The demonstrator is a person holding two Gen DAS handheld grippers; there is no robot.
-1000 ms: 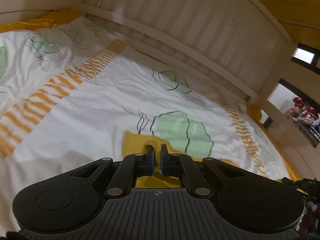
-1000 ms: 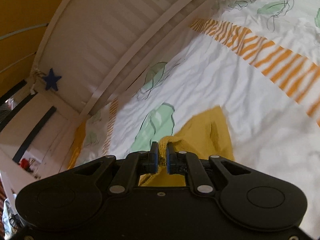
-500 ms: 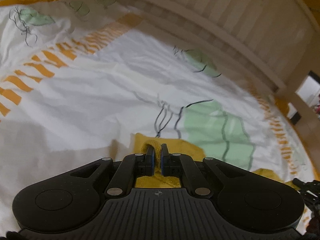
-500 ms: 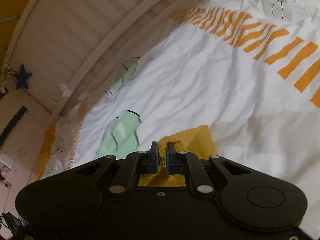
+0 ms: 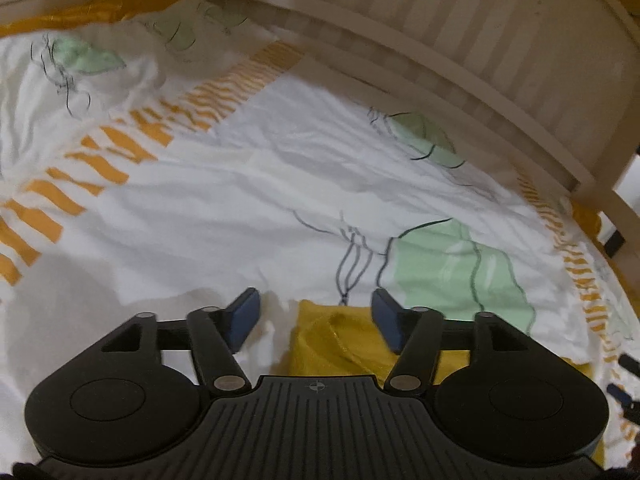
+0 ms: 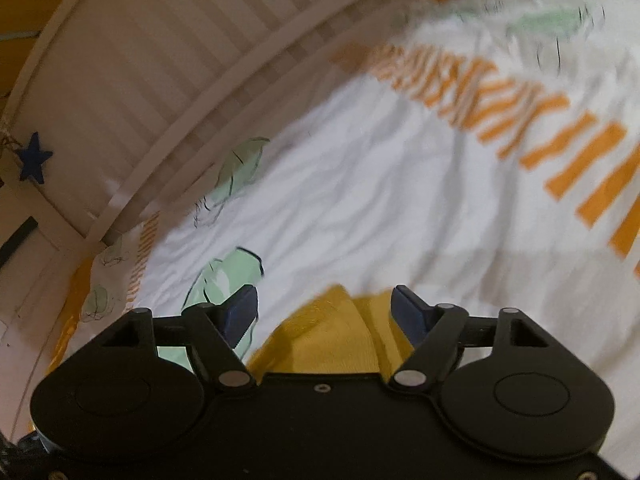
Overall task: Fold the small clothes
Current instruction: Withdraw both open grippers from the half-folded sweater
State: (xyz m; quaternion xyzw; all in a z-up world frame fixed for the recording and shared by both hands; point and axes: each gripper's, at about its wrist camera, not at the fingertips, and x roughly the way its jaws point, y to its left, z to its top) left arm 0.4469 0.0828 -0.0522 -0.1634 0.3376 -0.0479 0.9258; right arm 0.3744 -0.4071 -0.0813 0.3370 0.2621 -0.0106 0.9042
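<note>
A small yellow garment (image 5: pixel 340 340) lies on the white bedsheet (image 5: pixel 260 208), its top edge between my left gripper's (image 5: pixel 316 320) blue pads. That gripper is open and holds nothing. In the right wrist view the same yellow garment (image 6: pixel 332 336) lies under my right gripper (image 6: pixel 326 312), which is also open, jaws wide apart, with nothing in them. Most of the garment is hidden behind the gripper bodies.
The sheet has orange striped bands (image 5: pixel 100 152) and green leaf prints (image 5: pixel 452 268). A white slatted bed rail (image 5: pixel 460 52) runs along the far side. A blue star (image 6: pixel 34 158) hangs on the rail's end. Part of the right gripper (image 5: pixel 628 376) shows at the right edge.
Both grippers were shut on the yellow garment's edge and lowered it to the sheet. Both have now opened and let it go; it lies on the bed.
</note>
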